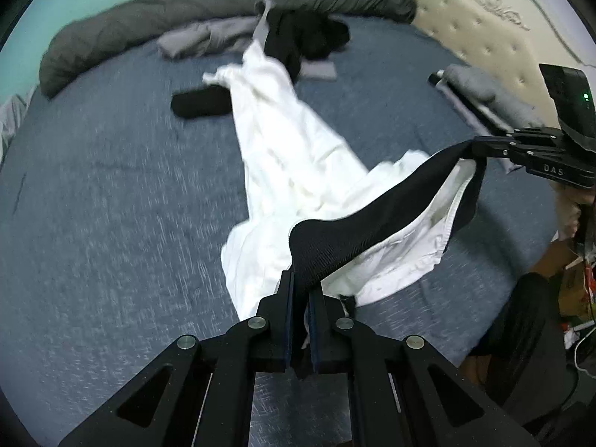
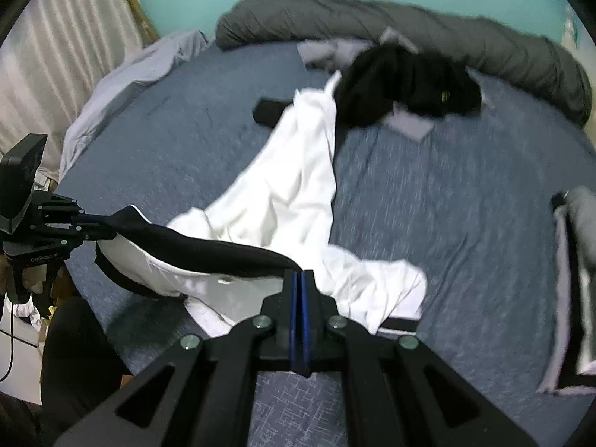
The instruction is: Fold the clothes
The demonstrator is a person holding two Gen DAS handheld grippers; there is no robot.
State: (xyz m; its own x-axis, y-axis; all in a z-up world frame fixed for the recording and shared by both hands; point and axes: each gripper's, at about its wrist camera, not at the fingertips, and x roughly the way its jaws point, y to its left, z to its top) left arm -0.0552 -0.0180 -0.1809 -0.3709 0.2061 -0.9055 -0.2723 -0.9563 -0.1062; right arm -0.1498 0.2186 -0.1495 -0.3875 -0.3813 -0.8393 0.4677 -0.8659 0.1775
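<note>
White trousers (image 1: 287,156) with a black ribbed waistband (image 1: 372,216) trail across the blue bed (image 1: 111,205). My left gripper (image 1: 301,279) is shut on one end of the waistband. My right gripper (image 1: 480,147) is shut on the other end, and the band hangs stretched between them above the bed. In the right wrist view the right gripper (image 2: 299,275) pinches the waistband (image 2: 208,249) and the left gripper (image 2: 93,223) holds its far end; the white legs (image 2: 290,186) run away toward a black garment (image 2: 402,82).
A rolled dark grey duvet (image 1: 223,11) lies along the far edge of the bed. Black clothes (image 1: 309,37) and grey folded pieces (image 1: 201,39) lie behind the trousers. A black piece (image 1: 201,102) lies left. A grey folded stack (image 1: 480,93) sits at right.
</note>
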